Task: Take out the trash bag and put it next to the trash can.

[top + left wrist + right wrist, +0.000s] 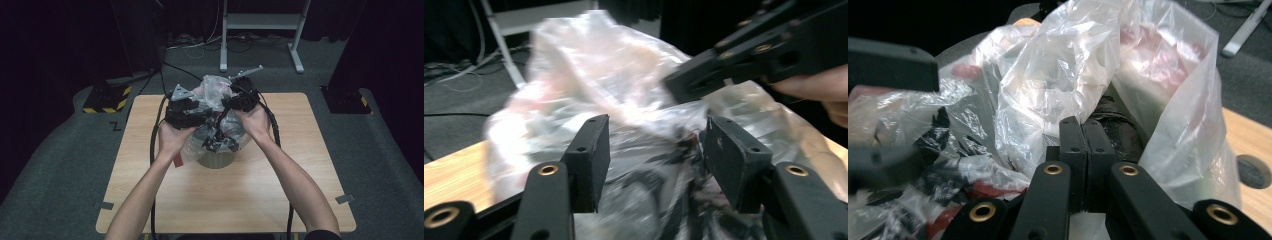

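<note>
A clear plastic bag holding dark and red scraps lines a small round bin at the middle of the wooden table. My left gripper is at the bag's left side. Its jaws stand open around crumpled film without pressing on it. My right gripper is at the bag's upper right. Its pads are pressed together at the bag's loose rim, and a fold of film seems pinched between them. In the left gripper view, the right gripper lies against the film.
A metal stand rises behind the table. A yellow-and-black striped base sits on the floor at the left. Black cables trail from both grippers across the table. A round grey disc is set in the tabletop beside the bag.
</note>
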The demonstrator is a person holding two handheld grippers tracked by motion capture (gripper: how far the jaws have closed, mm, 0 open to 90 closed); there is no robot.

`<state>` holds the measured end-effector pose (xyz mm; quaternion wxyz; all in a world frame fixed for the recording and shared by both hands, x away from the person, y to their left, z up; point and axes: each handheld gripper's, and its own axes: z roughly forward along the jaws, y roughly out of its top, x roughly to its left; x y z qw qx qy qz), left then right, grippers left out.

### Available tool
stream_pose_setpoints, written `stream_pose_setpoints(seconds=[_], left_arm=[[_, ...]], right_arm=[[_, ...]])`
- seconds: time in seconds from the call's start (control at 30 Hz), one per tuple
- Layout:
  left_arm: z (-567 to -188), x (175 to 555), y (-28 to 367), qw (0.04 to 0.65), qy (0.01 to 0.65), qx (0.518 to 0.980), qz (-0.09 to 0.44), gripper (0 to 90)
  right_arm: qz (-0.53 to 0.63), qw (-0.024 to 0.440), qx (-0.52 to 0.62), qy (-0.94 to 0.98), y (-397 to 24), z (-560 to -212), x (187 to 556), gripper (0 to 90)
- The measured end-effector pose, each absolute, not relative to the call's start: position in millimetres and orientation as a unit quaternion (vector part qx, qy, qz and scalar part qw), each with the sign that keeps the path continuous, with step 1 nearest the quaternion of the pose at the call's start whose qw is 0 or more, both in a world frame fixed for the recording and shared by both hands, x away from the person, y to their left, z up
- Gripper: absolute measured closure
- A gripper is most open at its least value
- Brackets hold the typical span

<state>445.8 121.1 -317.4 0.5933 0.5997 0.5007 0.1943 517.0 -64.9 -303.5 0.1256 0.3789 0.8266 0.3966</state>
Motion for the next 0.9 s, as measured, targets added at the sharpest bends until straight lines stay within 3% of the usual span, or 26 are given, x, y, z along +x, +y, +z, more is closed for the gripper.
stream_pose_setpoints(seconds=[0.53,0.9], left_arm=[[-331,444,184,0.599,0.551,0.540,0.215,41.7],[-367,444,209,0.569,0.585,0.535,0.219,41.8]], right_arm=[[0.412,0.170,0.365,0.817,-86,-267,503,90.0],[0.421,0.199,0.380,0.799,-125,-246,492,90.0]])
